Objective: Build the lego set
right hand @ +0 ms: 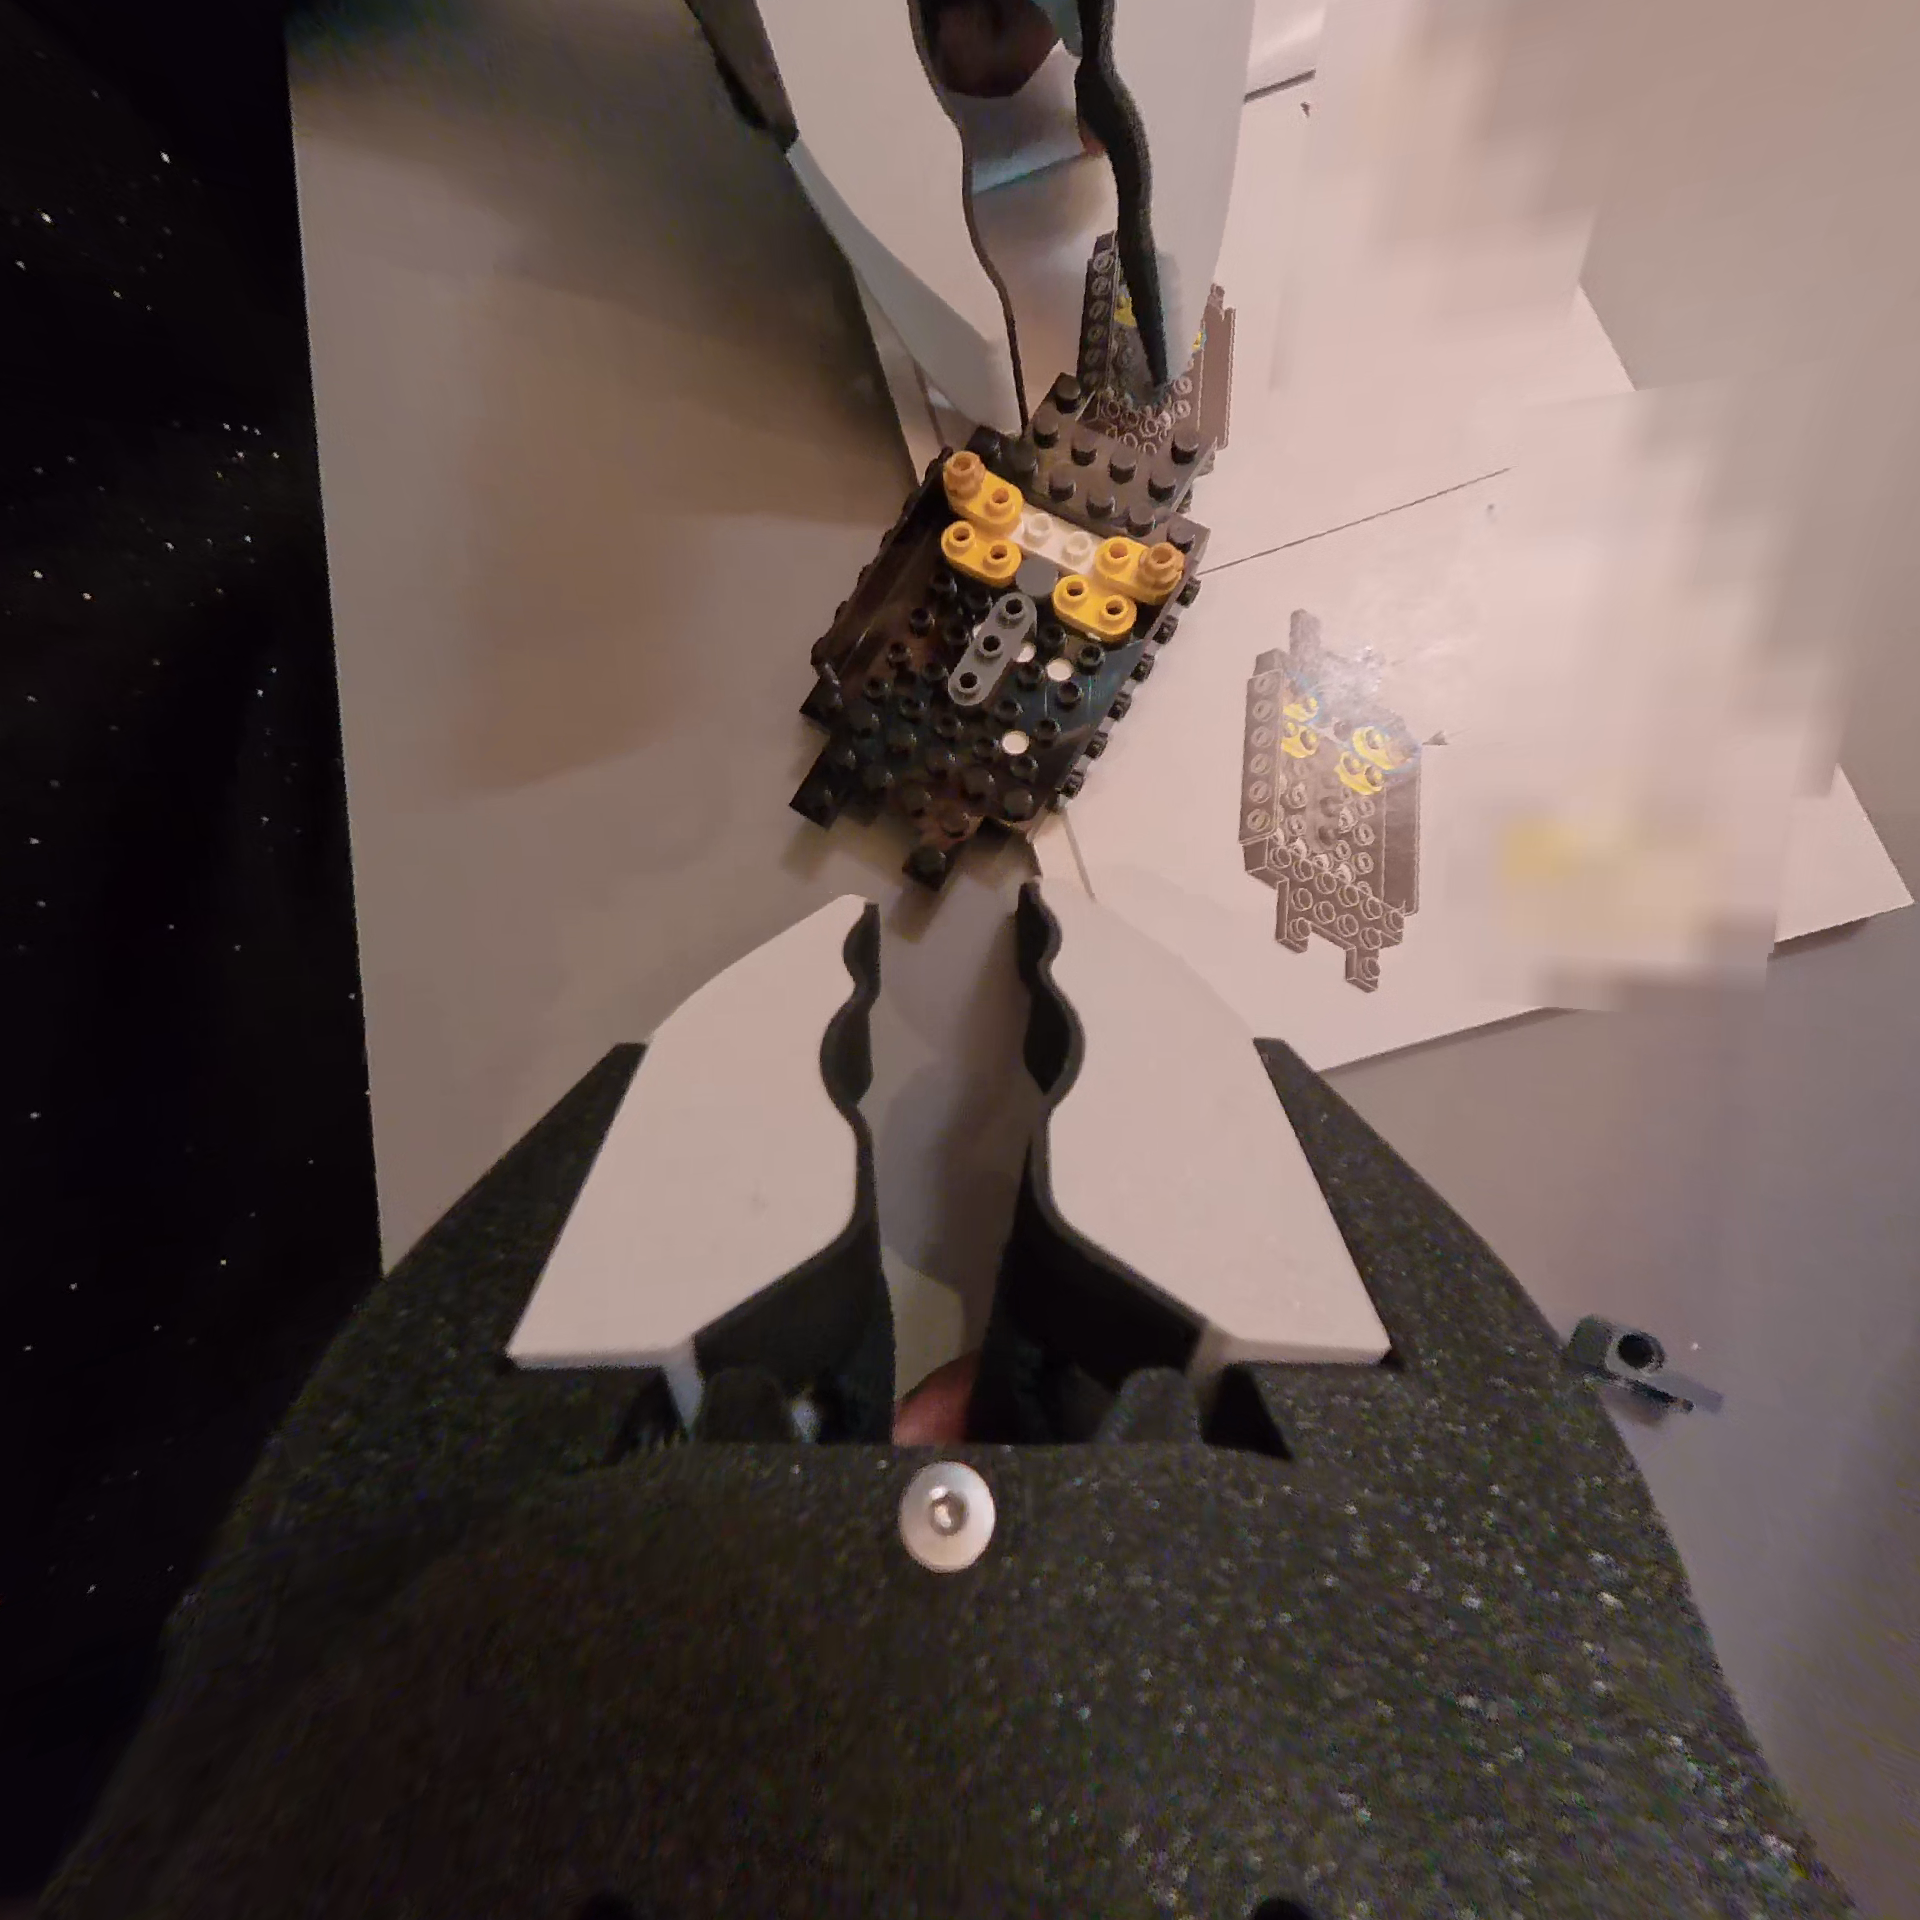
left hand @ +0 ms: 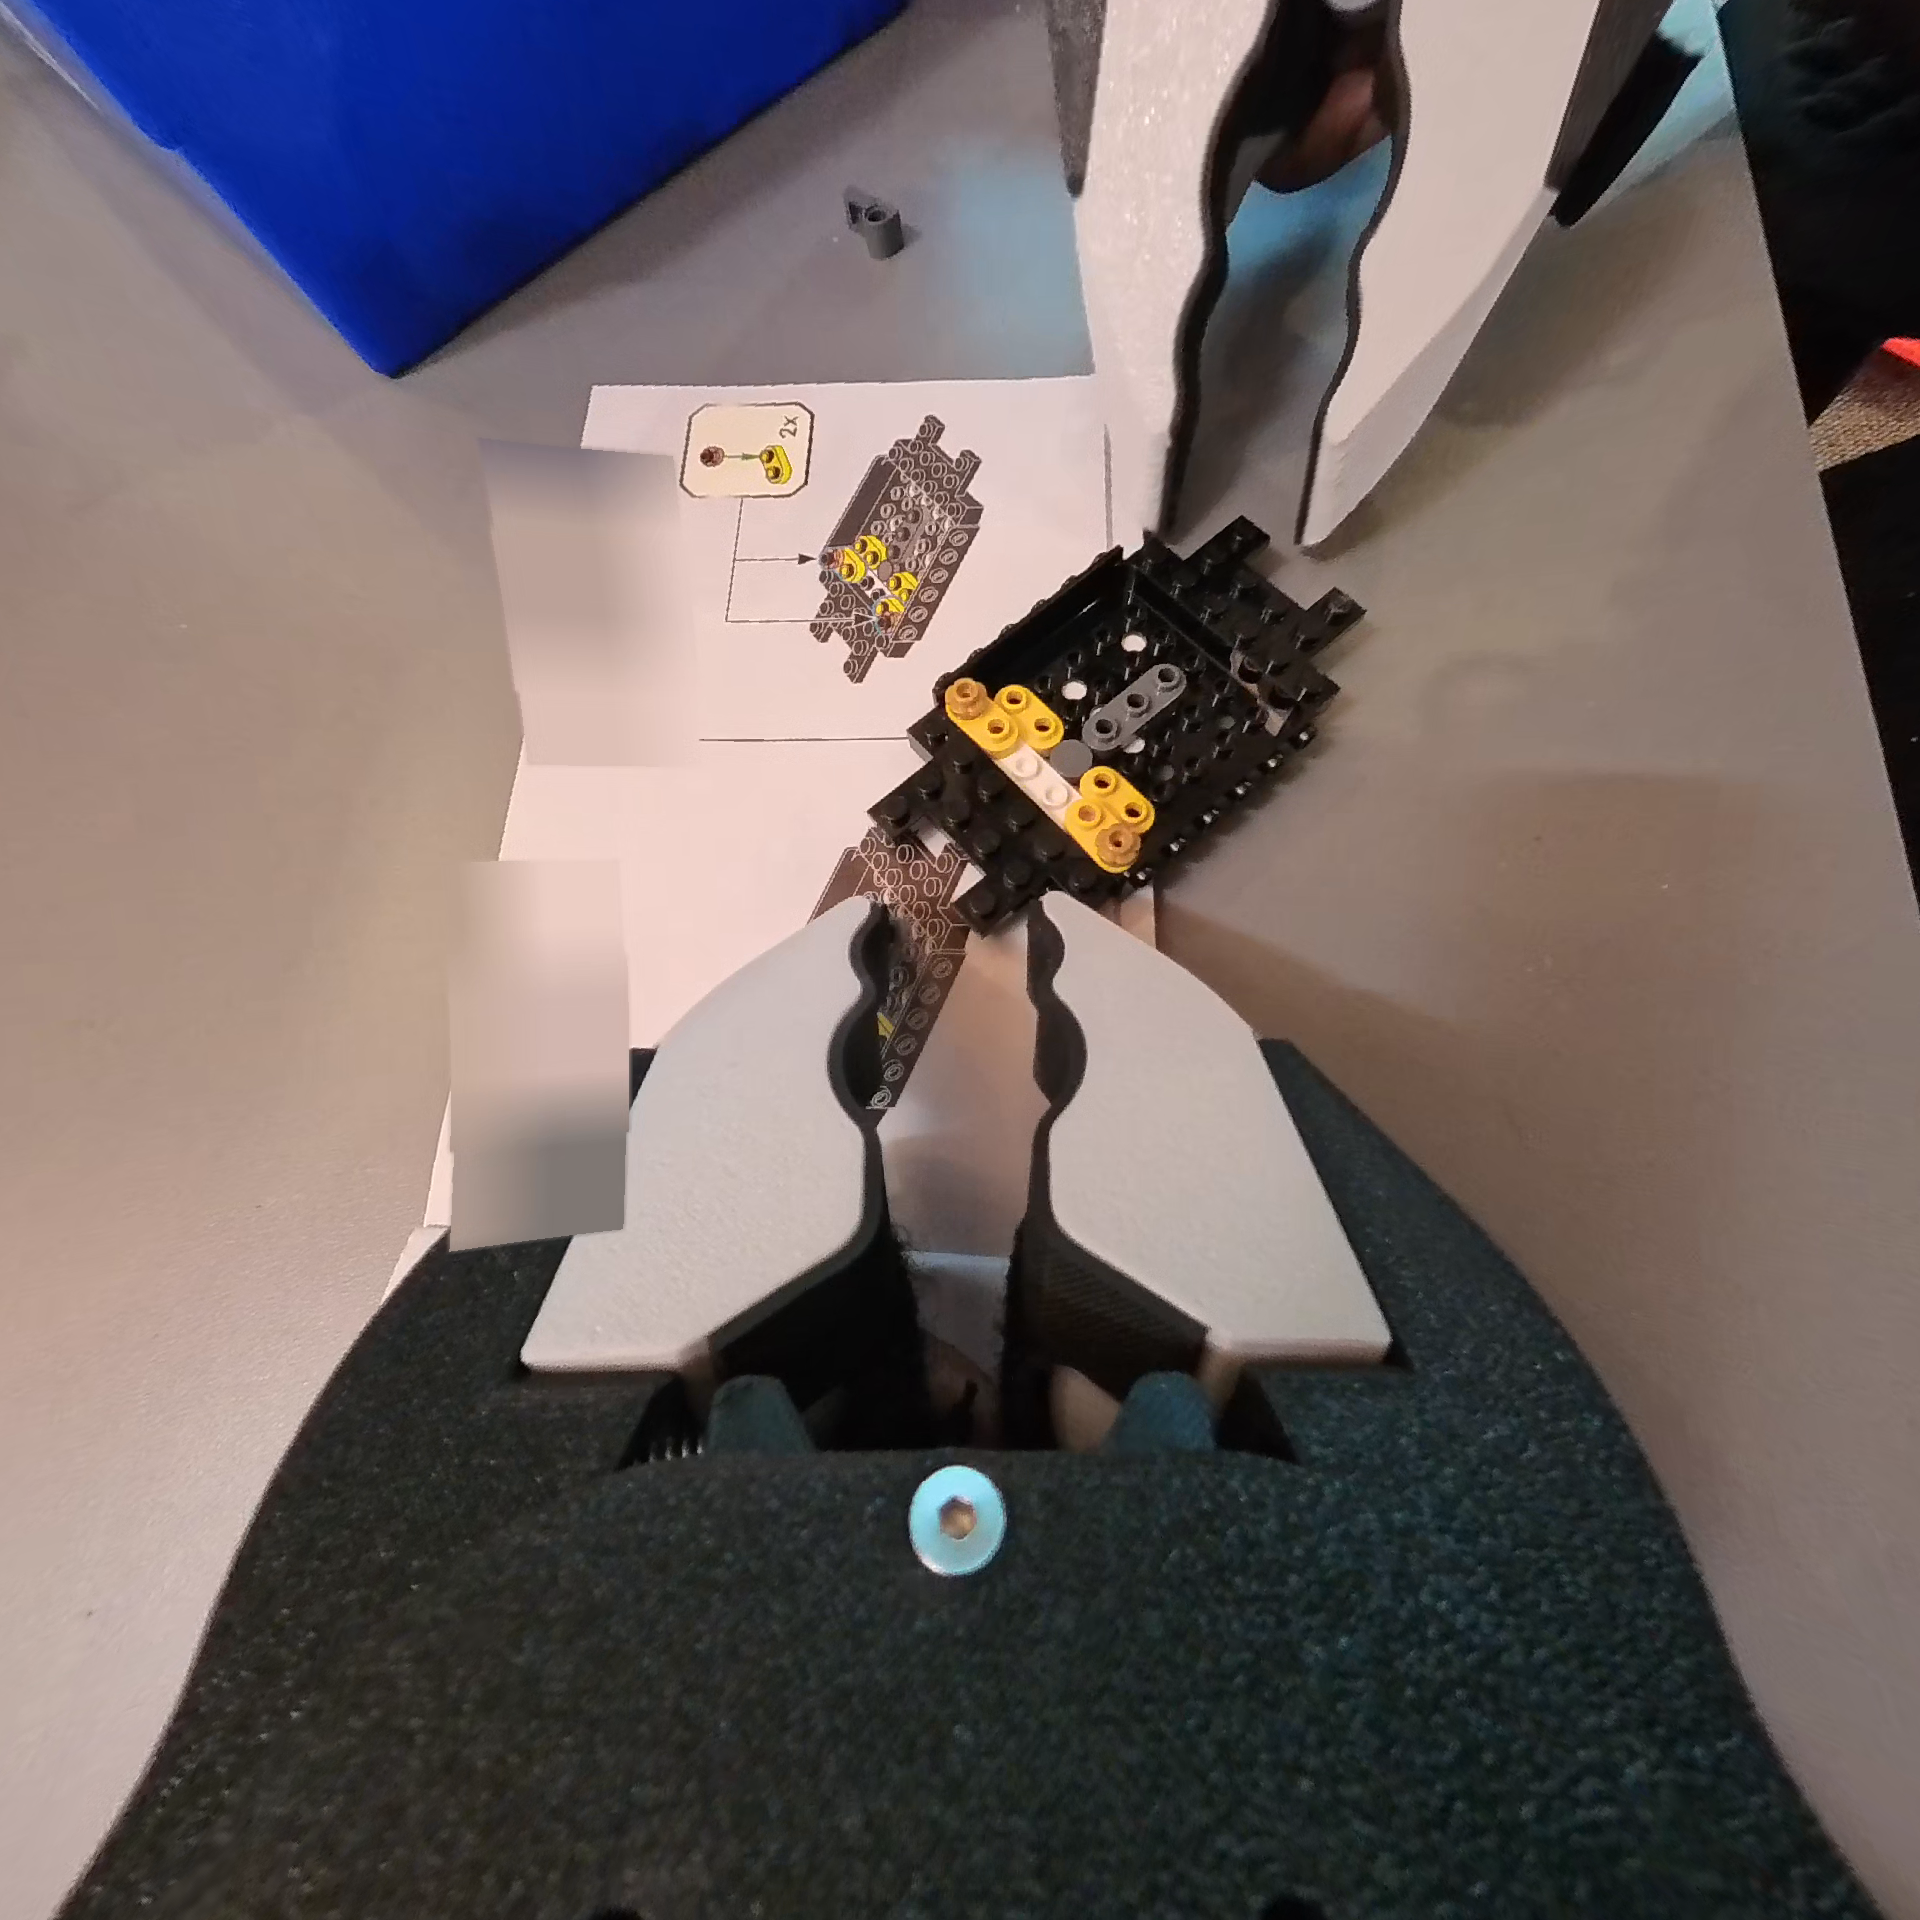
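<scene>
where instruction sheets (left hand: 831, 582) lie, grey table (left hand: 1558, 883)

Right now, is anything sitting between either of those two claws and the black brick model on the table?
Nothing visible. The left gripper and right gripper both stand open at opposite ends of the black brick model, with only bare table and instruction sheet beneath.

Grey table (left hand: 260, 831) bears paper sheets (left hand: 727, 831), brick model (left hand: 1132, 748) (black), blue box (left hand: 416, 156).

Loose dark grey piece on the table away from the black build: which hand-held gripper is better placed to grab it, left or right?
Probably right. The loose grey piece lies right beside the right hand-held gripper; from the left hand-held gripper it sits far off, past the instruction sheet. Both are open, at opposite ends of the black build.
</scene>
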Demonstrator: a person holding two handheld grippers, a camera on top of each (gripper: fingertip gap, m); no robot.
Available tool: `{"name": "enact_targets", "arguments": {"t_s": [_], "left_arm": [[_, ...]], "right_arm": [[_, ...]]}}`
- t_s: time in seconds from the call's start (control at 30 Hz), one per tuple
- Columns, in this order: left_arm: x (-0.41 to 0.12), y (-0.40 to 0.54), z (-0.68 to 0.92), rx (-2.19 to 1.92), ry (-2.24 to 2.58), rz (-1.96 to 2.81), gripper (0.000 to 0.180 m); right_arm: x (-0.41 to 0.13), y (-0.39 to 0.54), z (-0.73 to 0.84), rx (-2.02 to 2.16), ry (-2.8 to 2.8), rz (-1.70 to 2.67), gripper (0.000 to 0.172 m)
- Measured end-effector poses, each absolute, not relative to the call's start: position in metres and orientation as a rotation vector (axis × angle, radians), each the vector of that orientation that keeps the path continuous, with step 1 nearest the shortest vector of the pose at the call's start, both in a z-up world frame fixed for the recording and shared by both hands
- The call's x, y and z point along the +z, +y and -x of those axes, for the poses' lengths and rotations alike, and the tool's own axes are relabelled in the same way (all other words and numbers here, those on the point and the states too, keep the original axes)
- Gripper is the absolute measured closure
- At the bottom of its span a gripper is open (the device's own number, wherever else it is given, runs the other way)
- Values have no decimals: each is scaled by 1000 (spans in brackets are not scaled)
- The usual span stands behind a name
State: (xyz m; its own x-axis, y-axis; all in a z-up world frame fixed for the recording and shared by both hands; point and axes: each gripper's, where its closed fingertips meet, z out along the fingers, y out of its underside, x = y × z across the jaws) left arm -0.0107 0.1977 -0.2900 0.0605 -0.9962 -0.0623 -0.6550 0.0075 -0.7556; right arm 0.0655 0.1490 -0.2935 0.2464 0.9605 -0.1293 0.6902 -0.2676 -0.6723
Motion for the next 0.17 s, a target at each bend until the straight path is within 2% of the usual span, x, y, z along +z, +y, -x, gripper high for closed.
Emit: {"name": "enact_targets", "arguments": {"t_s": [0.03, 0.17], "left_arm": [[-290, 198, 11, -695, 1659, 1714, 156], [-290, 198, 11, -698, 1658, 1715, 156]], "right_arm": [[-294, 148, -66, 733, -1508, 2042, 148], [-295, 142, -64, 771, -1544, 2036, 151]]}}
